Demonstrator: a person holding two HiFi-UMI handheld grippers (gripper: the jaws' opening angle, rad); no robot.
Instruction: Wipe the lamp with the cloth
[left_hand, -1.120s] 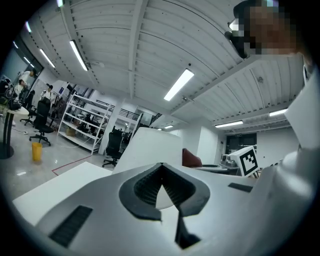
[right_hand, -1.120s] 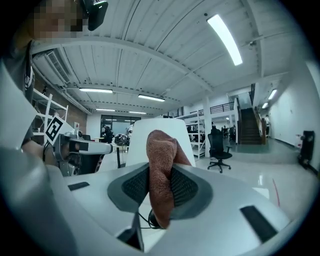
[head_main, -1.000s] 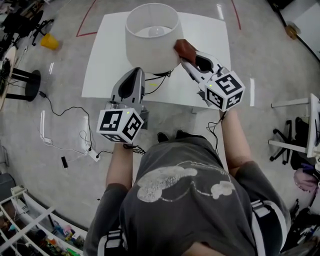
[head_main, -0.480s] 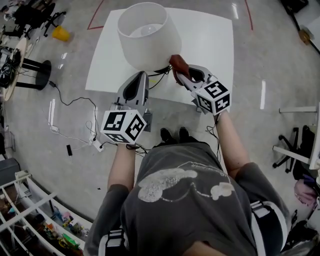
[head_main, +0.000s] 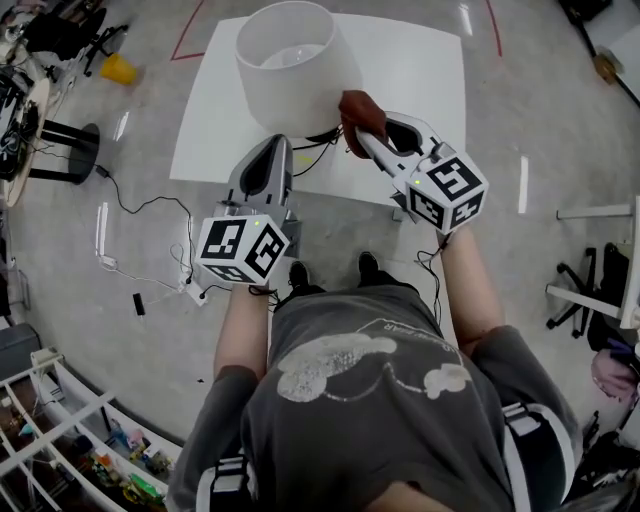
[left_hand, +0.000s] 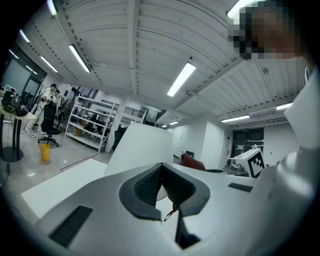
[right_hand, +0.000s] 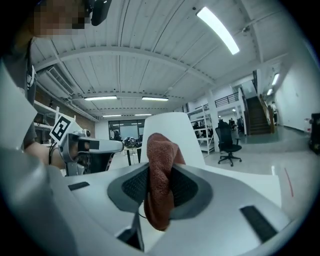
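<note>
**Cloth at the lamp shade, left gripper closed and empty**

The table lamp with a white drum-shaped fabric shade (head_main: 295, 70) stands on the white square table (head_main: 420, 70), near the edge closest to the person. A thin black cable (head_main: 318, 152) runs from under the shade across the table top.

The right gripper (head_main: 368, 135) has its jaws pressed on a rust-brown woven cloth (head_main: 358, 108). In the right gripper view the cloth fills the gap between the two dark pads. One folded end stands up above the jaw tips and the other end hangs down below them. In the head view the cloth is at the lower right side of the shade. It is touching the shade or just beside it; I cannot tell which.

The left gripper (head_main: 275, 148) points toward the lamp from the near side, its tips close under the lower rim of the shade. In the left gripper view its jaws are brought together so that the tips meet, and nothing is held between them. The two grippers are near each other, with the bottom of the lamp between them.
</note>
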